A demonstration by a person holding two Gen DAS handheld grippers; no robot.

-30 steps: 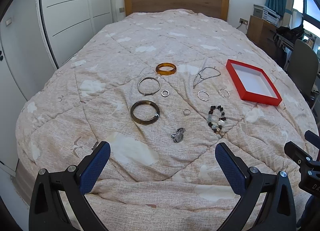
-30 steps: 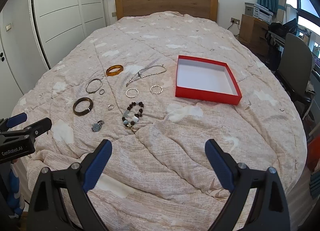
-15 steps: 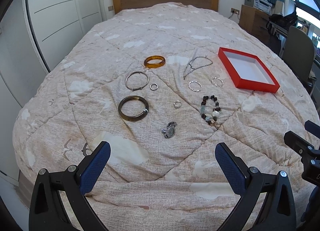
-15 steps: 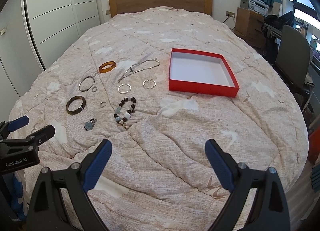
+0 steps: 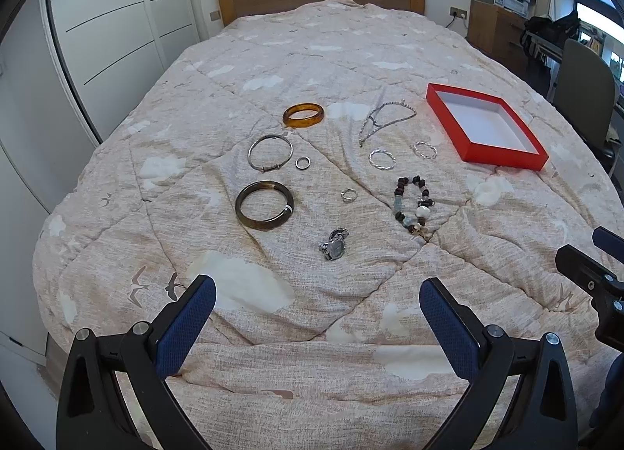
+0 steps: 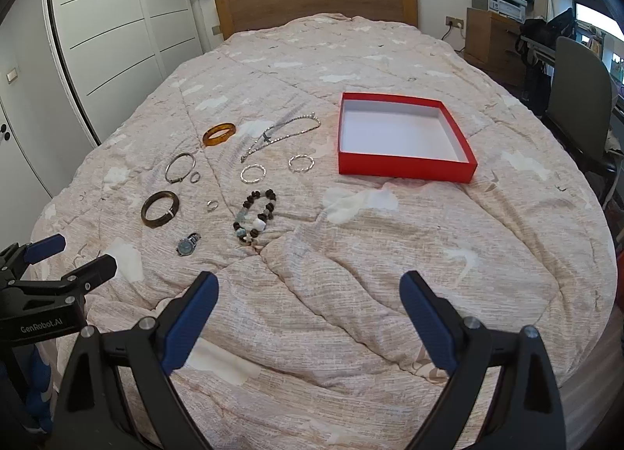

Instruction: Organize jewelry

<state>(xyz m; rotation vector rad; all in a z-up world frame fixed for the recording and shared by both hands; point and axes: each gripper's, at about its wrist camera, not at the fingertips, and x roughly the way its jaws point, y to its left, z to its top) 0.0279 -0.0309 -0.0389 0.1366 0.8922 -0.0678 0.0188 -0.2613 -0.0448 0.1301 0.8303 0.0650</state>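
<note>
Jewelry scattered on a beige quilt [image 5: 312,59], all places given from the red box [image 5: 503,153] (white inside, nothing in it). Just left of the box: two small silver hoops [image 5: 425,149], [image 5: 382,159], with a silver chain necklace [image 5: 384,118] behind them. Nearer the camera than the hoops: beaded bracelet [image 5: 413,208]. Farther left of the box: amber bangle [image 5: 303,114], thin silver bangle [image 5: 270,152] with a small ring [image 5: 302,162] beside it, dark bangle [image 5: 264,205], a second small ring [image 5: 348,195], a wristwatch [image 5: 334,247]. Left gripper [image 5: 318,317] above the near quilt, well short of the box, fingers spread wide, nothing between them. Right gripper [image 6: 308,313] likewise over bare quilt, fingers spread wide, box [image 6: 405,171] ahead and slightly right.
</note>
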